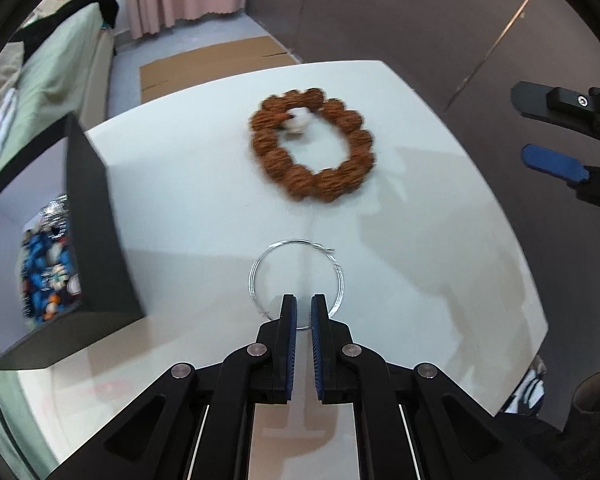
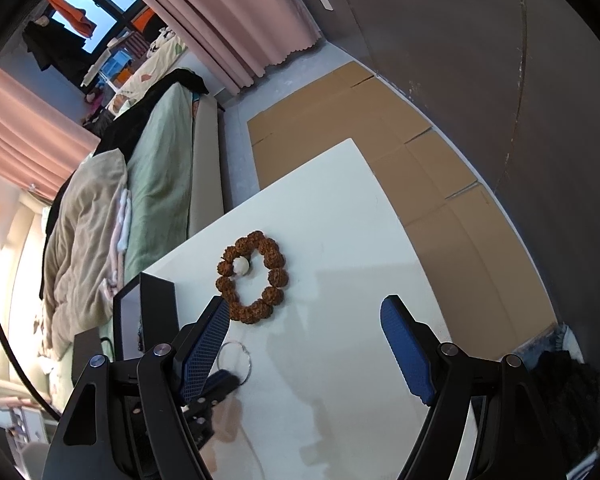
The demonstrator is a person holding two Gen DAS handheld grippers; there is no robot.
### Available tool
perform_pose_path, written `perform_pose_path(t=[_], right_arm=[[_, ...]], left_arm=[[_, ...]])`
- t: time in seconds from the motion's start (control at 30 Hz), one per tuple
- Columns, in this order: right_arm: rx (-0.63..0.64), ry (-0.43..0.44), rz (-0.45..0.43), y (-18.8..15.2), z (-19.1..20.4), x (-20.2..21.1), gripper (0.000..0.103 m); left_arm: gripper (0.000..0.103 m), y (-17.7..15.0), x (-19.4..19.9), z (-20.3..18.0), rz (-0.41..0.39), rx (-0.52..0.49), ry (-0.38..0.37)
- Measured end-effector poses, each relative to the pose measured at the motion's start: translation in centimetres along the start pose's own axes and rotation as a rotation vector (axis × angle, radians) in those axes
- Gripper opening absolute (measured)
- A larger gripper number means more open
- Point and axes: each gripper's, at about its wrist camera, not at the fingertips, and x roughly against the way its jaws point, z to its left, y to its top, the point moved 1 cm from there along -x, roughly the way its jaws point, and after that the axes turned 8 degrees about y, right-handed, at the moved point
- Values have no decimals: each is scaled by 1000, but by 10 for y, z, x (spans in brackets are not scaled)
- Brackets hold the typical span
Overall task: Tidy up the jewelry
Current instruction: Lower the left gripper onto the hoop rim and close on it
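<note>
Jewelry on the white tabletop (image 1: 440, 240) is down to two loose pieces: a thin silver wire hoop (image 1: 297, 280), and farther out a chunky brown carved-bead bracelet with one white bead (image 1: 314, 146). Left gripper (image 1: 304, 312) has its blue-padded fingers drawn nearly together over the near arc of the hoop; a narrow gap remains, and whether the pads actually pinch the wire cannot be told from either view. Right gripper (image 2: 306, 344) hangs above the table with fingers wide apart, holding nothing. Black open box (image 1: 96, 216) stands at the left table edge with blue and silver pieces already inside. Risk, as judged: the wire is very thin and lies flat, so the pads could close above it or beside it and come up empty, or catch only the edge and let the hoop swing and drop on the way to the box. A skewed pinch might also flick it across the smooth surface towards the bracelet
</note>
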Motion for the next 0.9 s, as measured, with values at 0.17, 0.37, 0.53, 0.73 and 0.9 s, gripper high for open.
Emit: perform_pose_path(t=[0.17,0.37,0.53,0.73,0.9], right_arm=[[4,-4,7,0,3,-4,78],[7,-9,17,1,3,-8,78],[6,-9,18,2,3,-9,78],[-5,-9,13,4,-1,-8,78],[-20,-7,6,6,-7,-5,78]], left_arm=[[8,-1,3,14,4,38,3],[8,1,6,29,-12,104,48],[8,9,11,30,-37,132,-11],[25,13,7,13,-21,101,-41],[54,13,6,5,-34,104,-40]])
